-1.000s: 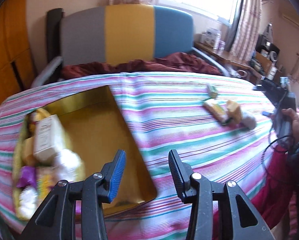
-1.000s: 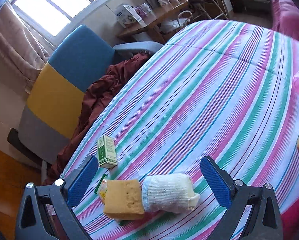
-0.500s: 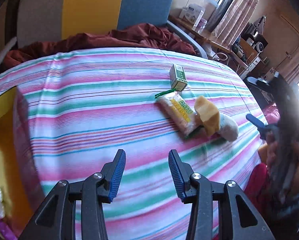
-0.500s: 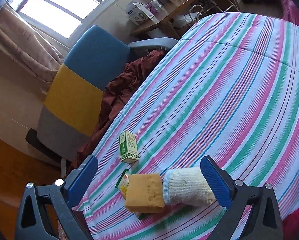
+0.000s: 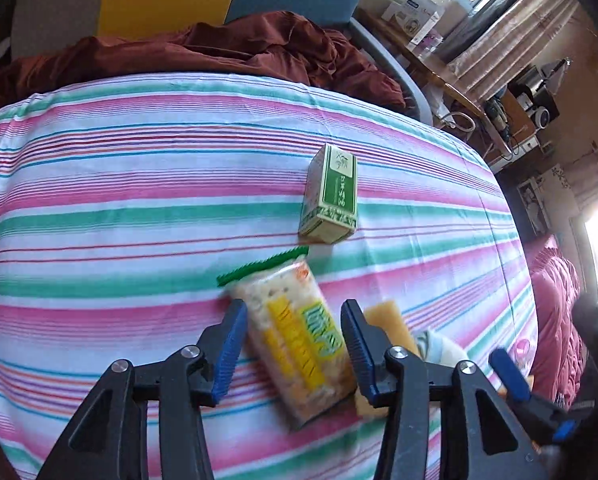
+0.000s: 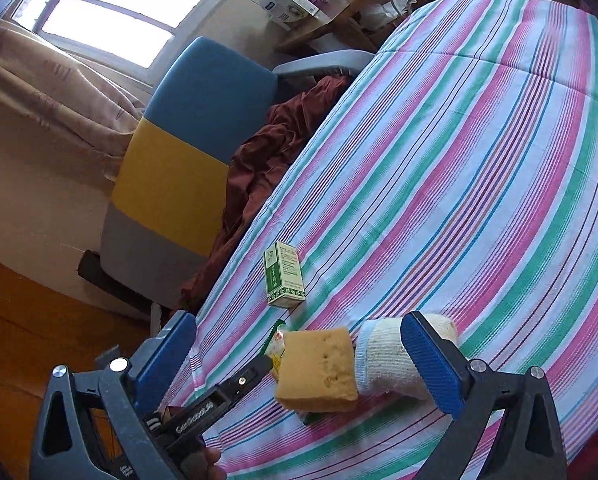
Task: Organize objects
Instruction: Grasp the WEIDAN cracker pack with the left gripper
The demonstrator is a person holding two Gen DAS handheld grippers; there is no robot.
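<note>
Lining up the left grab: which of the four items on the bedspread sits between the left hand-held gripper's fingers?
The yellow-and-green snack packet, between the open left hand-held gripper. The green box lies farther off.

Both wrist views look closely down at the same green box from opposite sides.
</note>
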